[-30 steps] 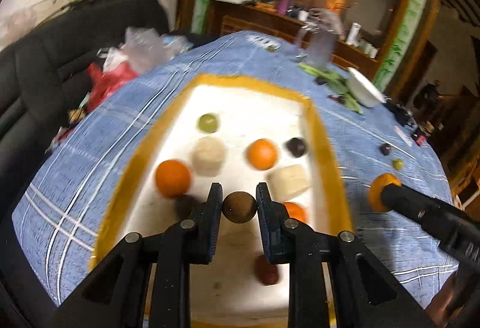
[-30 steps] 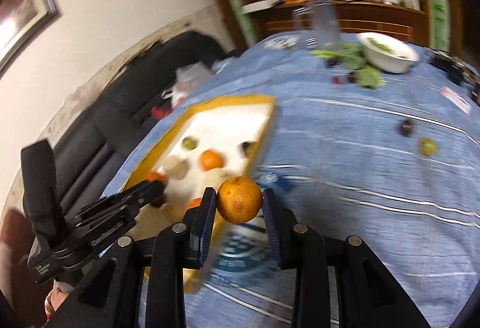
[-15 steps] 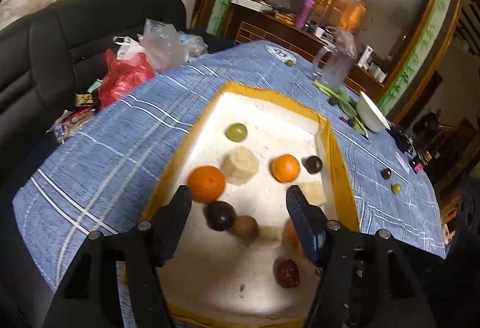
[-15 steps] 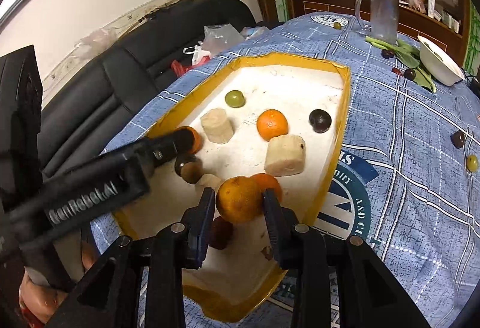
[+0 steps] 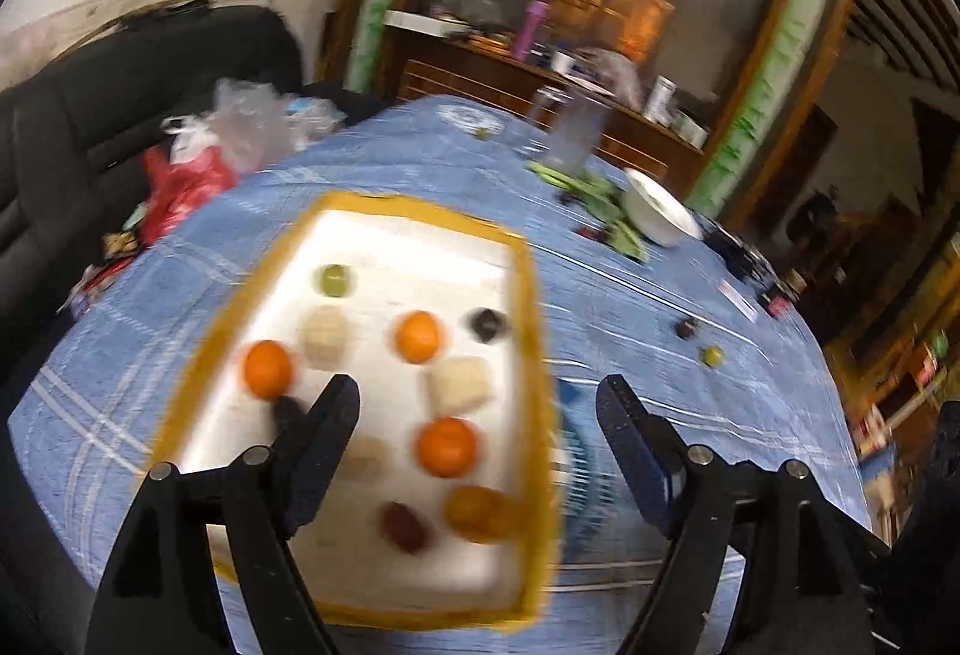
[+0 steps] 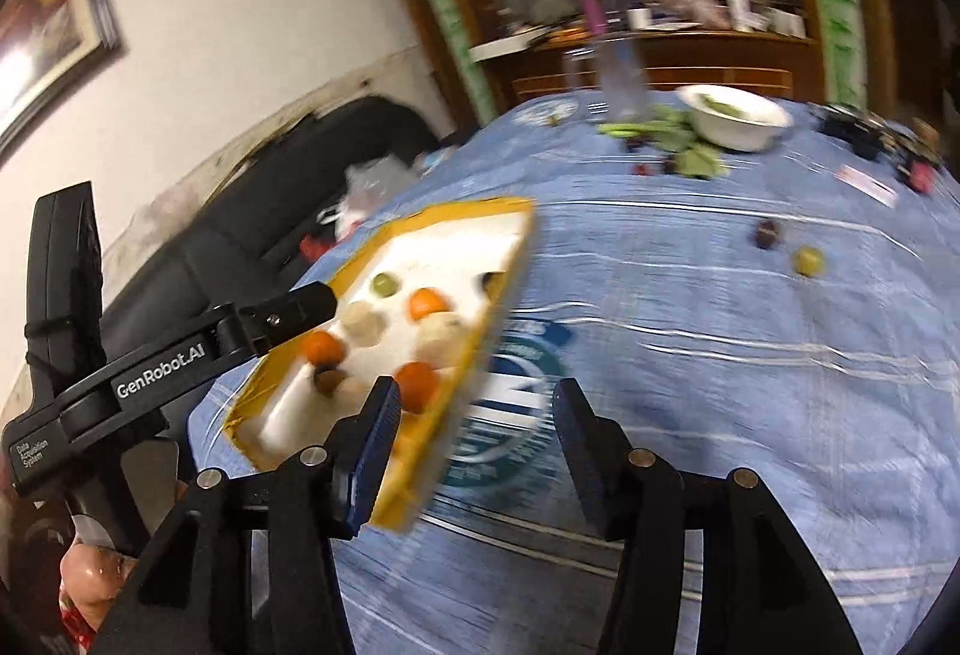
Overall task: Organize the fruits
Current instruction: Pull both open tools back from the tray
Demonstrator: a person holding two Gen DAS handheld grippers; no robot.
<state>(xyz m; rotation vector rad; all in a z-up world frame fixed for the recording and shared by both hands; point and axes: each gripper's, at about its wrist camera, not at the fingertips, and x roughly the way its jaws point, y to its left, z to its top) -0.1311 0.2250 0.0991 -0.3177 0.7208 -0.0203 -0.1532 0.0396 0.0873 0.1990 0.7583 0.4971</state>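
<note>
Fruit in the tray, both tongs apart and empty
Bare blue table (image 6: 690, 355) spreads right of the yellow-rimmed tray (image 5: 531, 355); left gripper (image 5: 477, 415) hangs over its oranges (image 5: 447, 446), right gripper (image 6: 477, 415) past its rim, green fruit (image 6: 808, 260) well beyond

"GenRobot.AI" stands in white letters on the black arm of the left gripper (image 6: 300, 304), seen at the left of the right wrist view. Nearer, on the same arm's base, a small white label reads "Data Acquisition System". On the tablecloth (image 6: 720, 355), just right of the tray (image 6: 480, 349), a round blue and white logo (image 6: 510, 415) carries lettering, but blur makes it unreadable. Nothing readable shows in the left wrist view.
</note>
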